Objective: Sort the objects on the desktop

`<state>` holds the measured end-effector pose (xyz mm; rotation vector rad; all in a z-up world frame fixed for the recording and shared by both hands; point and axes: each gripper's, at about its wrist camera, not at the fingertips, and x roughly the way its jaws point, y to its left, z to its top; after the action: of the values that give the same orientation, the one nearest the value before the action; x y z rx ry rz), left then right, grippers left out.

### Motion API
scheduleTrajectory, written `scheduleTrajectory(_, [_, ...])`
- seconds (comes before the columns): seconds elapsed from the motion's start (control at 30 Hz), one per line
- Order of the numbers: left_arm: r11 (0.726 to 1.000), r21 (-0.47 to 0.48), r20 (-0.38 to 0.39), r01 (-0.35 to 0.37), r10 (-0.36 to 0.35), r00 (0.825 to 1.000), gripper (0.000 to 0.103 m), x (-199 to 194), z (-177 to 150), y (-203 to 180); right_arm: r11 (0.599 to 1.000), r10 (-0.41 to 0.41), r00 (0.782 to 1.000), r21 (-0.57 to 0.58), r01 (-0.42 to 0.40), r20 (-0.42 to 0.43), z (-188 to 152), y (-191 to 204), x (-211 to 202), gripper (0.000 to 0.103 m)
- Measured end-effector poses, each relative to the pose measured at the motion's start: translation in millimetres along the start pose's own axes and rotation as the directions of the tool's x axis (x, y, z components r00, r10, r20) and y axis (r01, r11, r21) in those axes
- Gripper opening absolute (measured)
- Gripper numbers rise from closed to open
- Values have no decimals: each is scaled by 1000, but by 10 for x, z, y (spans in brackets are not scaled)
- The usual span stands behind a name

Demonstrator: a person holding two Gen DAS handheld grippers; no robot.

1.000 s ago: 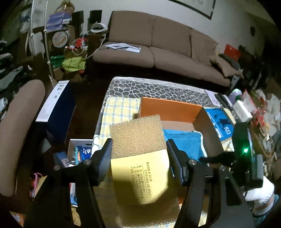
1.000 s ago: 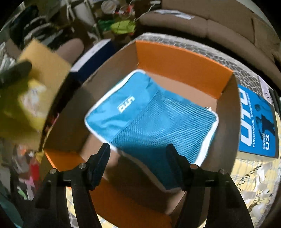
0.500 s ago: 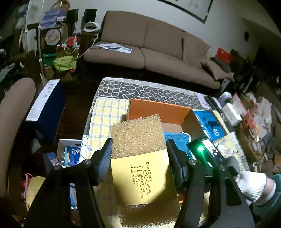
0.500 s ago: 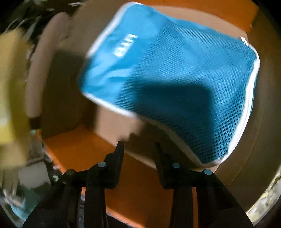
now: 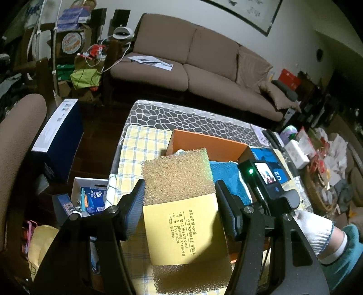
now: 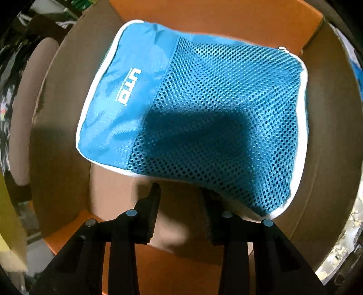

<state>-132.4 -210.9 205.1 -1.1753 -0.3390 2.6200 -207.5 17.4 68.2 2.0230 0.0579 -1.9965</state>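
The pouch (image 6: 192,109) lies in the box (image 6: 226,18), which stands on the table (image 5: 181,118) before the sofa (image 5: 192,63).

Counter (image 5: 181,118): wearing a dark cobblestone-patterned cover.
Cloth (image 5: 145,145): a yellow checked cloth is lying on its left side.
Box (image 5: 204,141): an orange cardboard box is sitting beside the cloth.
Right edge: small clutter is crowding it.

The right tongs (image 6: 179,199) now sit lower inside the orange cardboard box (image 6: 226,13), jaws narrowed from a second ago, at the blue mesh pouch's (image 6: 204,113) 6 o'clock edge.
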Motion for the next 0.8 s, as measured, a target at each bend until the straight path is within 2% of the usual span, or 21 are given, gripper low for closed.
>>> scheduleTrajectory(0.13, [1000,10,-9,8,-8,1000,58,23,-3,-37,999,-24,999,-23,24,24,38,16,-54,35])
scheduleTrajectory(0.27, [999,29,-21,19,-19,1000,58,66,-18,-127,1000,11,1000,-25,-10,28,-39,21,-171,36])
scheduleTrajectory(0.37, [999,37,-32,23,-22,999,58,114,-30,-176,996,74,991,-54,-68,115,-185,34,-496,49])
scheduleTrajectory(0.4, [999,40,-37,27,-25,999,58,130,-39,-190,994,99,982,-59,-91,161,-250,12,-644,54])
scheduleTrajectory(0.53, [995,24,-68,96,-94,993,58,252,-73,-257,993,119,943,-32,-115,309,-498,-190,-981,56])
scheduleTrajectory(0.6, [995,18,-85,101,-99,991,58,338,-83,-297,989,139,919,-14,-144,368,-645,-168,-960,61])
scheduleTrajectory(0.67, [996,18,-107,82,-80,991,58,451,-103,-334,972,217,891,-4,-235,399,-634,-94,-931,63])
scheduleTrajectory(0.73, [998,34,-131,48,-43,990,58,558,-130,-378,958,258,879,12,-286,400,-697,-187,-830,63])
scheduleTrajectory(0.8, [998,68,-150,13,-3,989,58,635,-166,-439,954,266,877,20,-298,401,-742,-235,-829,63])
